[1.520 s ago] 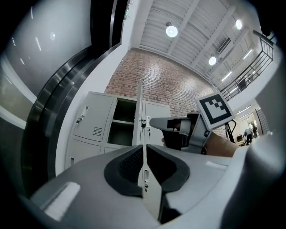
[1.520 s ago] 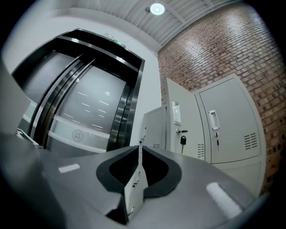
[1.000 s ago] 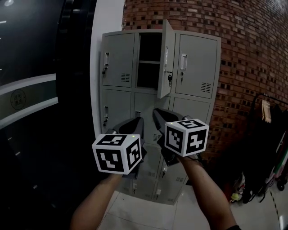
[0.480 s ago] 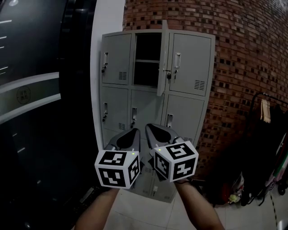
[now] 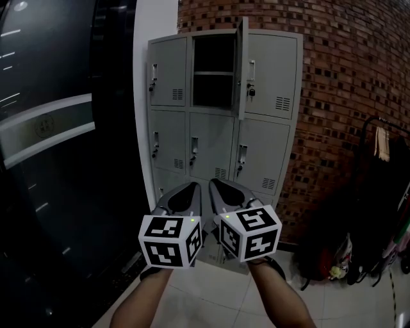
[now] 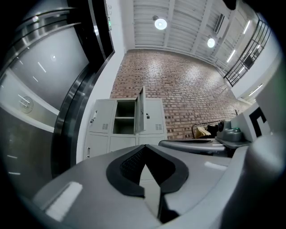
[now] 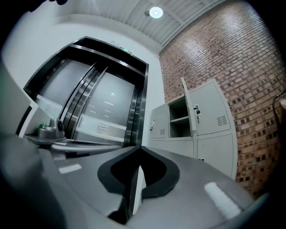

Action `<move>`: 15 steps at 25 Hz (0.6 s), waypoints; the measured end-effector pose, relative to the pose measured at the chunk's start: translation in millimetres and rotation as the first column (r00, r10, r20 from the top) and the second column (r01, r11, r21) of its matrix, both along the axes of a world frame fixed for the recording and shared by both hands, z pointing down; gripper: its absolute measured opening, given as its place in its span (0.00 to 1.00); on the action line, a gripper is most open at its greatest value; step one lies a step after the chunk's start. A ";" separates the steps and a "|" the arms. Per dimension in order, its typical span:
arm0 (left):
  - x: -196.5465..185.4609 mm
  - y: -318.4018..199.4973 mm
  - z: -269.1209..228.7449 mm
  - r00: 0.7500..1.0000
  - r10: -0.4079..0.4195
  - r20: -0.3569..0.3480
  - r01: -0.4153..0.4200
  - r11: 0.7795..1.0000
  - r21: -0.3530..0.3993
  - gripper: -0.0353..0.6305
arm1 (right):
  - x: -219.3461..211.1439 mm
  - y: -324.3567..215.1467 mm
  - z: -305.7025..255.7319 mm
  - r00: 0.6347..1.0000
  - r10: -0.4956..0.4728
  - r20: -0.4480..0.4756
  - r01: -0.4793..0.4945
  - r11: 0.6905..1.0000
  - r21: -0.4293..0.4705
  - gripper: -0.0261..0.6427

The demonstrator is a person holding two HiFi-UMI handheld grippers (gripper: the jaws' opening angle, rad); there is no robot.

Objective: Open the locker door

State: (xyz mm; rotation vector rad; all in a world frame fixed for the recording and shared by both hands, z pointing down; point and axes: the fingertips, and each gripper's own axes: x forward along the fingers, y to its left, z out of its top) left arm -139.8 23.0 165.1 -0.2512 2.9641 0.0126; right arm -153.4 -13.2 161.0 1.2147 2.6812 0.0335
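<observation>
A grey locker cabinet (image 5: 272,147) stands against the brick wall. Its top middle compartment (image 5: 213,70) is open and dark inside, and its door (image 5: 242,67) is swung out towards me, edge-on. The other doors are closed. Well short of the cabinet, both grippers are held side by side low in the head view. My left gripper (image 5: 192,187) is shut with nothing in it, and so is my right gripper (image 5: 214,184). The left gripper view shows the open door (image 6: 141,109) far ahead of the shut left gripper (image 6: 144,147). From the right gripper (image 7: 139,150), the same door (image 7: 187,105) is in view.
A dark curved glass wall (image 5: 57,160) runs along the left, with a white pillar (image 5: 154,19) beside the cabinet. Red brick wall (image 5: 346,96) fills the right. A clothes rack with bags (image 5: 378,211) stands at the far right. Pale tiled floor (image 5: 211,295) lies below.
Both grippers have drawn back from the locker, sunk lower and come closer together. The cabinet now sits higher and farther off in view. The door stays open.
</observation>
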 end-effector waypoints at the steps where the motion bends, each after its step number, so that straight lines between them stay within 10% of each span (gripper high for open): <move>1: 3.4 -3.4 1.7 1.000 0.001 -0.004 -0.001 1.000 0.000 0.06 | 3.7 -3.0 1.3 1.000 -0.001 -0.003 0.001 1.000 0.000 0.04; 15: 28.1 -46.5 18.1 1.000 0.012 -0.029 -0.012 1.000 -0.002 0.06 | 30.8 -44.4 20.7 0.999 0.020 -0.024 -0.020 1.000 0.015 0.04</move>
